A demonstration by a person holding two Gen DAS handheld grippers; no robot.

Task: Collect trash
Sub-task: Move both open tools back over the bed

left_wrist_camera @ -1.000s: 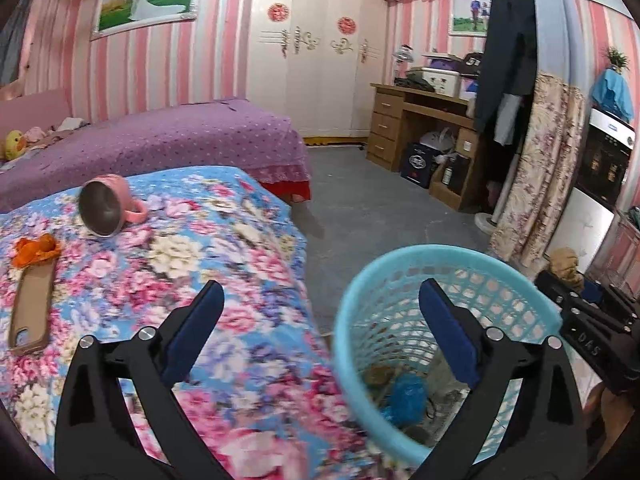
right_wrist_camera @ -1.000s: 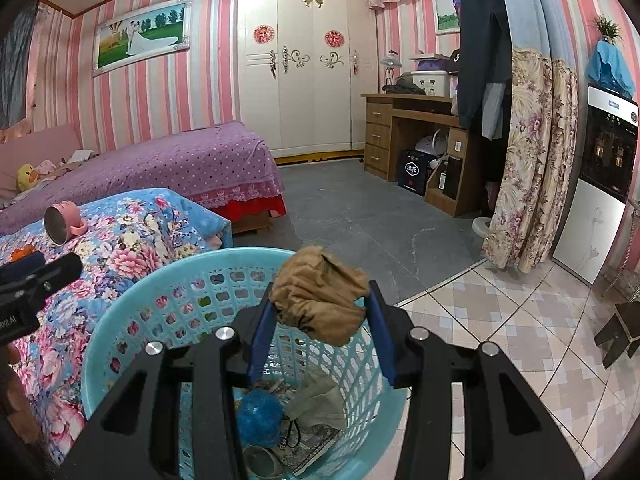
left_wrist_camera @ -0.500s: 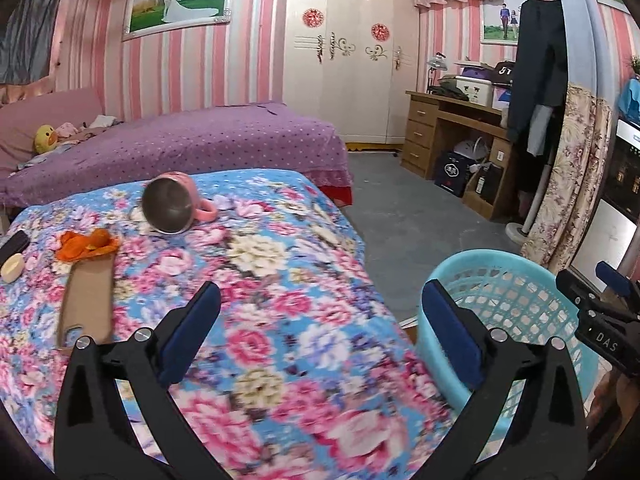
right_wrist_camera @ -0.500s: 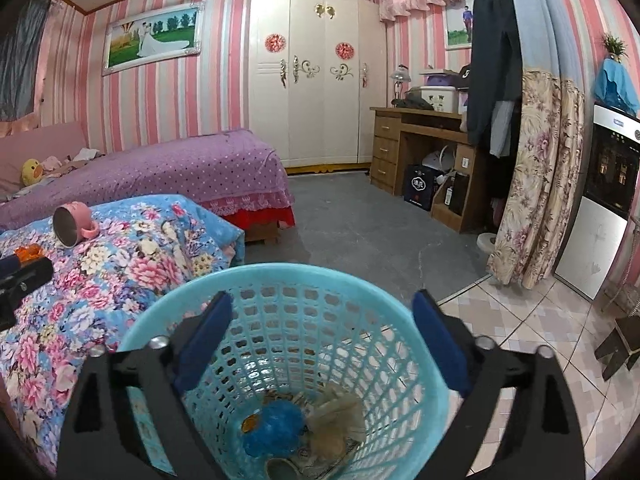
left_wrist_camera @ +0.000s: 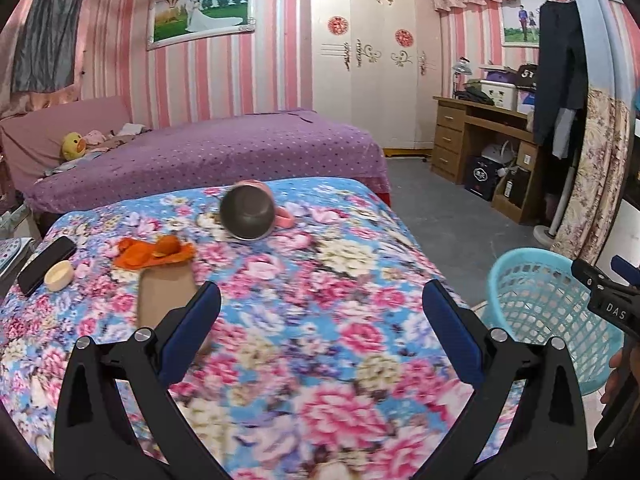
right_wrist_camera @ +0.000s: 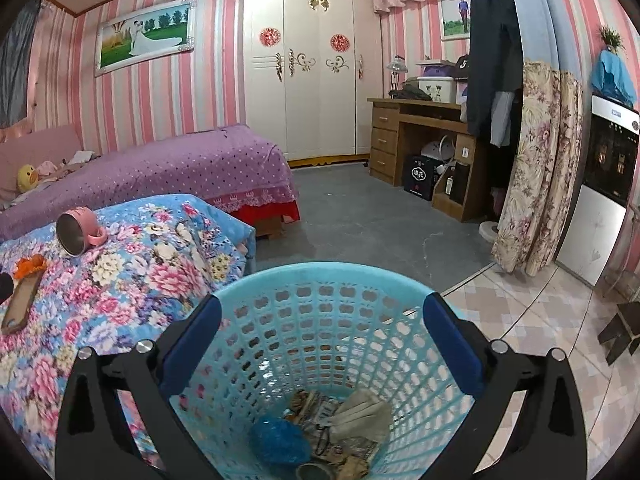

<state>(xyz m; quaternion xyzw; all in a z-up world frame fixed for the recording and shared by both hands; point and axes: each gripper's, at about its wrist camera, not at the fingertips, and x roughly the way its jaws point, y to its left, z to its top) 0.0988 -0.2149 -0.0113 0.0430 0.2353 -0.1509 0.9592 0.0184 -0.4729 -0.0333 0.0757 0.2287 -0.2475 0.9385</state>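
Note:
My right gripper [right_wrist_camera: 320, 312] hangs open over the turquoise mesh basket [right_wrist_camera: 320, 270] with nothing between its fingers. In the basket's bottom lie a crumpled beige wad [right_wrist_camera: 364, 416], a blue ball of wrapper [right_wrist_camera: 278, 438] and other scraps. My left gripper [left_wrist_camera: 320, 300] is open and empty above the floral bedspread [left_wrist_camera: 340, 264]. Ahead of it, to the left, orange peel [left_wrist_camera: 154, 254] rests at the far end of a flat brown case [left_wrist_camera: 166, 300]. The basket [left_wrist_camera: 548, 312] stands on the floor off the bed's right corner, with the right gripper [left_wrist_camera: 604, 292] above it.
A pink mug [left_wrist_camera: 250, 216] lies on its side further up the bed. A black phone [left_wrist_camera: 46, 266] and a small cream lid [left_wrist_camera: 59, 275] sit near the bed's left edge. A purple bed [left_wrist_camera: 208, 152], a wooden desk [left_wrist_camera: 480, 140] and a floral curtain [right_wrist_camera: 536, 168] ring the grey floor.
The right gripper opened wide and the brown wad it held dropped into the basket. The left gripper swung left from over the basket to over the floral bed.

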